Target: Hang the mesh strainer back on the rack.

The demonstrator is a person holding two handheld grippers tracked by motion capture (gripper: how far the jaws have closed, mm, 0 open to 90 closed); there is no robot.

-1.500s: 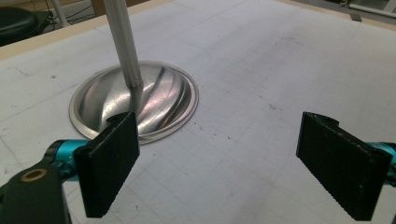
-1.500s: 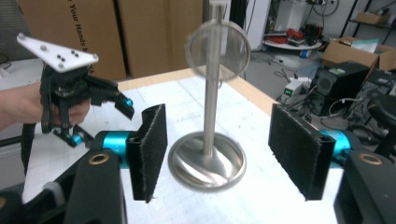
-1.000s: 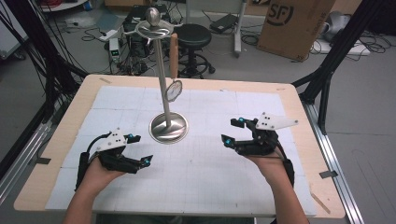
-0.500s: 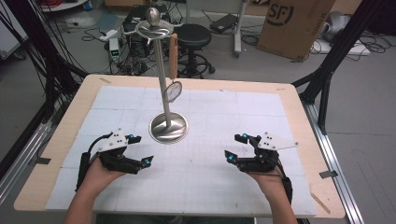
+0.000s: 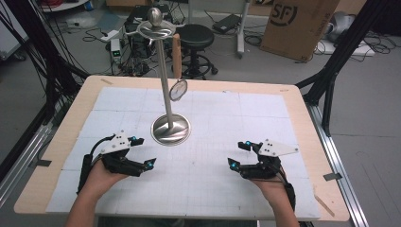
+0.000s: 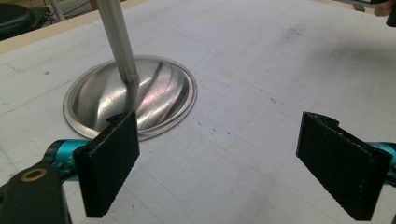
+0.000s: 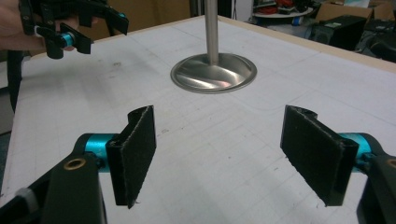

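A tall metal stand (image 5: 164,80) rises from a round shiny base (image 5: 170,130) at the middle of the white gridded mat. A small round disc (image 5: 178,90) hangs beside its pole. My left gripper (image 5: 143,152) rests low on the mat, left of the base, open and holding nothing. In the left gripper view the base (image 6: 135,95) lies just beyond the left pad (image 6: 111,163). My right gripper (image 5: 239,154) sits low at the mat's right, open with nothing between its pads (image 7: 133,154); its jaws have just been opening. The base (image 7: 214,72) lies ahead of it.
The wooden table (image 5: 302,111) carries the white mat (image 5: 236,118). Behind the table stand a black stool (image 5: 196,38), cables and a cardboard box (image 5: 298,23). Black frame legs (image 5: 331,80) flank the table's sides.
My right gripper has come down toward the mat and slightly nearer the person, with its jaws a little wider. The left gripper has stayed where it was.
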